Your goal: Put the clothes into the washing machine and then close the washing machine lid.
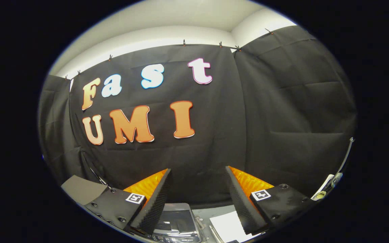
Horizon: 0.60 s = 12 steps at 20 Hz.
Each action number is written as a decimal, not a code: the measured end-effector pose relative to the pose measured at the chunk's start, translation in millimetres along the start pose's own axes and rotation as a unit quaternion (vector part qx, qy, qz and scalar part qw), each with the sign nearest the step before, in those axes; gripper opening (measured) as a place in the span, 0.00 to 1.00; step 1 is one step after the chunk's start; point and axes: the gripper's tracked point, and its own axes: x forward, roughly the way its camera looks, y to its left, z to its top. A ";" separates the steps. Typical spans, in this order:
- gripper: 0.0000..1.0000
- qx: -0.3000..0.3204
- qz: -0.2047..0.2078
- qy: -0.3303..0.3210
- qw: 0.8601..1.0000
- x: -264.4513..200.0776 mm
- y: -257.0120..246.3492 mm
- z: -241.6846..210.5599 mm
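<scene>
My gripper (198, 189) has its fingers spread wide, grasping nothing, raised toward the booth wall, I judge for an approach. Below, between the fingers, sits the grey washing machine with its glossy dark lid (176, 221); beside it lies a white sheet (226, 226). No clothes visible.

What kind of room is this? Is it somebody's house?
Probably not a house: it looks like a small recording booth. Black cloth is clipped up as walls, a washing machine sits below, and the open gripper points at the cloth.
</scene>
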 end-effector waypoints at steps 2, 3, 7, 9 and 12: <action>0.99 -0.002 -0.002 -0.008 1.000 -4.5 -2.3 6.1; 0.99 -0.003 -0.002 -0.008 1.000 -5.2 -2.0 6.9; 0.99 -0.003 0.007 -0.006 1.000 0.9 6.8 6.0; 0.99 -0.005 0.015 -0.005 1.000 5.6 13.2 4.5; 0.99 -0.009 0.024 -0.006 1.000 11.5 22.7 4.1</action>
